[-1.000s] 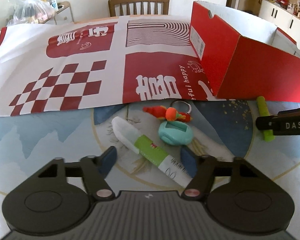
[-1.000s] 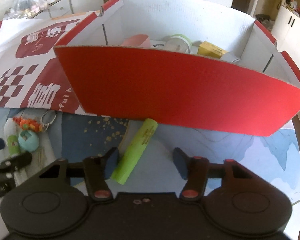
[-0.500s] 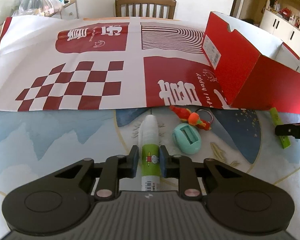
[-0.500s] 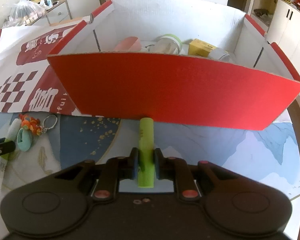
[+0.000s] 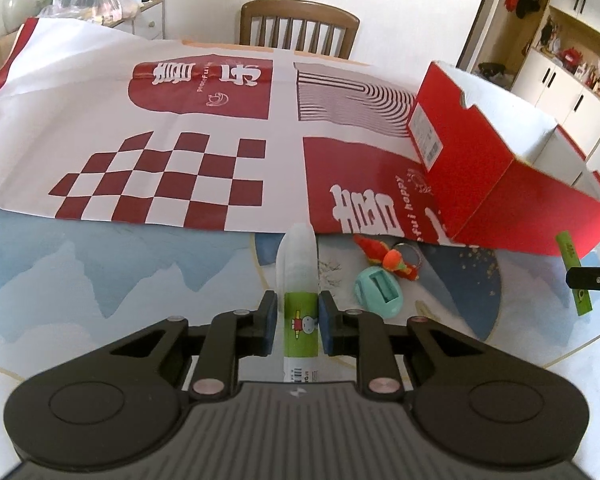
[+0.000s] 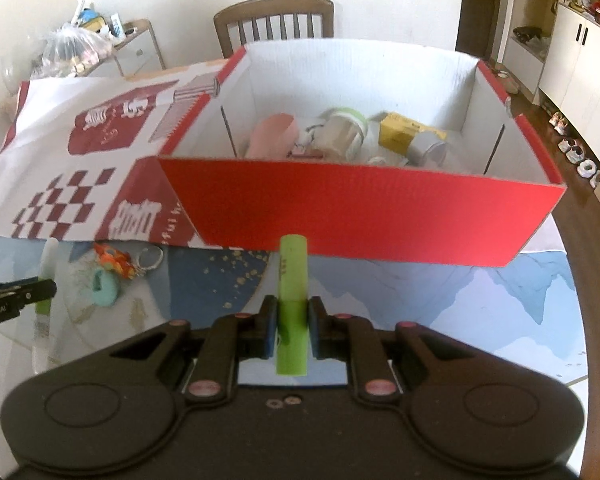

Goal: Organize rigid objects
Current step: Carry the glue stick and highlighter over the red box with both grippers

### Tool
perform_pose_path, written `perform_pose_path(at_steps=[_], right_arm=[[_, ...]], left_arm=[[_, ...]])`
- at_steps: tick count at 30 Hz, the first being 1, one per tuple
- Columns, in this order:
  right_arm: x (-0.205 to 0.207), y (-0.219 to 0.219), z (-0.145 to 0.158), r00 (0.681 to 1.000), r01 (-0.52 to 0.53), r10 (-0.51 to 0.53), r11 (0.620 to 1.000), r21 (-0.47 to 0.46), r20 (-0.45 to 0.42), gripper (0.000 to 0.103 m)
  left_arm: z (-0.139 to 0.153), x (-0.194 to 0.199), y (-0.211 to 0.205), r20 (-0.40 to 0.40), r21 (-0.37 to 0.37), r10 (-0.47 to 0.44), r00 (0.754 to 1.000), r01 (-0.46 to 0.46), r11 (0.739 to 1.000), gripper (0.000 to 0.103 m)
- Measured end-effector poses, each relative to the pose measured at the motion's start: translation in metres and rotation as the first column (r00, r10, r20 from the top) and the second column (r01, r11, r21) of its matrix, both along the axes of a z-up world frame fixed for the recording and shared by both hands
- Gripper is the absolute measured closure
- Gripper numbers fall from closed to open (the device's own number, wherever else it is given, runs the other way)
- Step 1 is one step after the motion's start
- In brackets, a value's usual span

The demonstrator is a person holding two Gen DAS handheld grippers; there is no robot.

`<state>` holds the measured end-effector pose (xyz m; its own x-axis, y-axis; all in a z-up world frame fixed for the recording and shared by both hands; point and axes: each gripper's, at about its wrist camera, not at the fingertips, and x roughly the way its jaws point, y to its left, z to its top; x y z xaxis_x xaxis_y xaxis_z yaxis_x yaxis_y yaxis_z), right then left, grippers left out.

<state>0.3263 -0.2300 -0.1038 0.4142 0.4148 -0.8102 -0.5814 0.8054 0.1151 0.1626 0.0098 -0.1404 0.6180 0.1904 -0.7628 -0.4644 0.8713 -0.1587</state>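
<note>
Left gripper (image 5: pixel 298 320) pinches the green-and-white glue tube with a translucent cap (image 5: pixel 299 280), fingers pressed to its green label, cap pointing toward the red-and-white printed paper bag (image 5: pixel 180 120) across the far side of the tabletop (image 5: pixel 100 264). Right gripper (image 6: pixel 292 322) clamps the lime-green cylindrical stick (image 6: pixel 292 292), its tip just short of the open red cardboard box (image 6: pixel 360 208) at the right edge. A teal oval case (image 5: pixel 378 292) and red-orange plush keychain (image 5: pixel 388 258) lie between them.
</note>
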Motion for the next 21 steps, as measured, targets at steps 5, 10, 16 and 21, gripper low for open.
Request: perform_pose_path(at_steps=[5, 10, 16, 21], right_arm=[[-0.001, -0.006, 0.018, 1.0, 0.001, -0.002, 1.0, 0.022, 0.014, 0.088], [0.005, -0.01, 0.032, 0.999, 0.011, -0.012, 0.999, 0.041, 0.036, 0.088], [0.017, -0.015, 0.052, 0.996, 0.018, -0.024, 0.997, 0.072, 0.081, 0.088], [0.03, -0.016, 0.066, 0.992, 0.021, -0.031, 0.996, 0.082, 0.124, 0.088]], left_arm=[[0.014, -0.001, 0.0, 0.031, -0.022, -0.017, 0.999, 0.017, 1.0, 0.082], [0.03, 0.002, -0.002, 0.07, -0.04, -0.036, 0.997, 0.039, 0.998, 0.082], [0.055, 0.013, -0.008, 0.128, -0.043, -0.07, 0.989, 0.076, 0.996, 0.086], [0.076, 0.03, -0.013, 0.172, -0.021, -0.102, 0.98, 0.107, 0.994, 0.086]])
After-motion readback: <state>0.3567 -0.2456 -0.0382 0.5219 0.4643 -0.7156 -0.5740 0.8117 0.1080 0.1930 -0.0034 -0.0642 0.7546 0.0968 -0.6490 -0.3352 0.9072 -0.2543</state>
